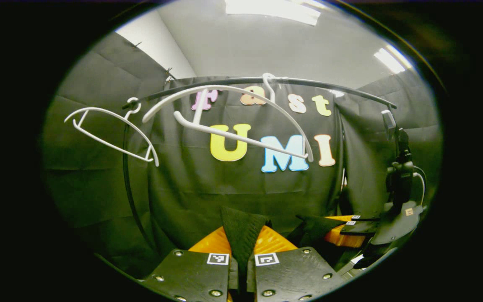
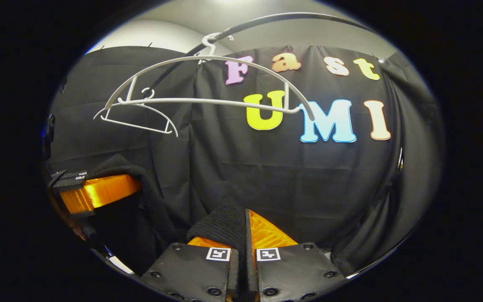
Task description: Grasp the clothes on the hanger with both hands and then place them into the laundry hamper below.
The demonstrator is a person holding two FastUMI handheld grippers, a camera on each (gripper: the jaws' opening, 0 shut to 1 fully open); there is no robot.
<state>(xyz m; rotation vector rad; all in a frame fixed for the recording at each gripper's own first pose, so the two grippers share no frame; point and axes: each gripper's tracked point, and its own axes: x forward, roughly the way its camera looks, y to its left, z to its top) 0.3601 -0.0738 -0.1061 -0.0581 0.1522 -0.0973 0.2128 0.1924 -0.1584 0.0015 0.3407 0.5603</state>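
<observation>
Although the laundry hamper is not in sight, the first half of the job looks done: the near hanger (image 1: 241,121) and the far hanger (image 1: 111,134) both hang bare from the rail (image 1: 342,90), at about 12 and 10 o'clock in the left gripper view. The left gripper (image 1: 241,247) is clamped on a fold of the dark knit garment (image 1: 241,235) at 6 o'clock, its orange fingers (image 1: 212,243) pressed to the cloth. The right gripper (image 2: 243,243) pinches another fold of it likewise. What is left, I judge, is lowering and releasing the garment. Both hangers and the rail sit well above the grippers, so downward travel seems open; the wall cloth (image 2: 308,180) lies ahead.
</observation>
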